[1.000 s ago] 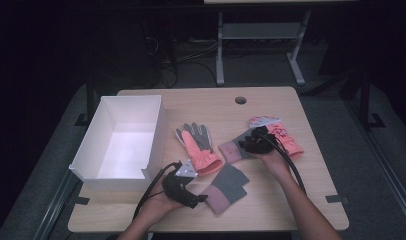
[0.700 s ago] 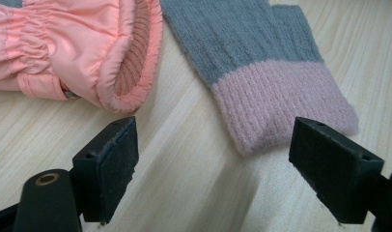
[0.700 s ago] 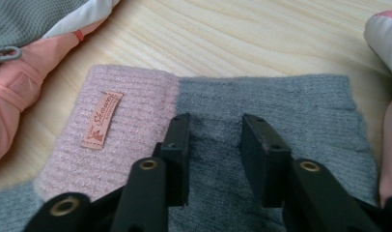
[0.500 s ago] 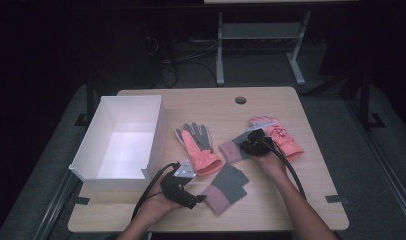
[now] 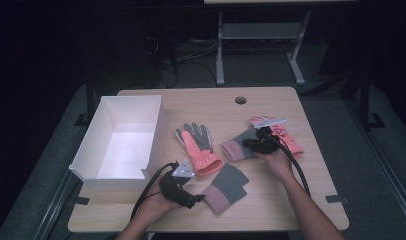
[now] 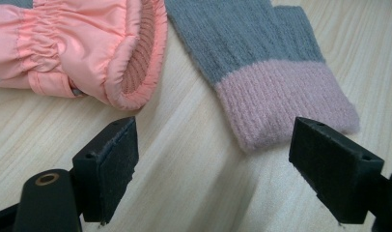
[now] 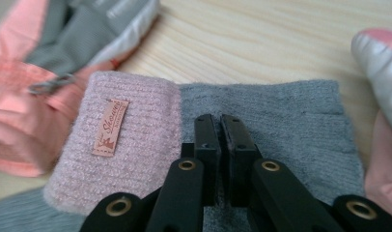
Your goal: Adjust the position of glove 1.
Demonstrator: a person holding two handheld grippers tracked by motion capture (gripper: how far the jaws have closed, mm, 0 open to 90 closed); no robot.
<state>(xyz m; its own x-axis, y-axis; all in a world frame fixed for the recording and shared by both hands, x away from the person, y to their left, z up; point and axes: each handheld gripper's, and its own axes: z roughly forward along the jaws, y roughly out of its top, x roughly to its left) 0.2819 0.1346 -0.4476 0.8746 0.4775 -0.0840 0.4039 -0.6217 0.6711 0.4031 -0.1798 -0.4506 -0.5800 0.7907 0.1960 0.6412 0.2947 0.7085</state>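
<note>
Now my right claw (image 7: pixel 218 126) has just been closing, pinching the grey knit glove (image 7: pixel 261 121) to lift it, w/ left claw (image 6: pixel 213 159) spread over the bench (image 6: pixel 184 159).

The right gripper (image 5: pixel 251 143) is lying low under the person's right hand (image 5: pixel 277 161), its jaws having just been closing until the pads are nearly meeting, pinching knit fabric between them. The left gripper (image 5: pixel 198 199) is resting in the left hand (image 5: pixel 156 200), jaws standing wide apart, gripping nothing. Both forearms are reaching forward.
</note>
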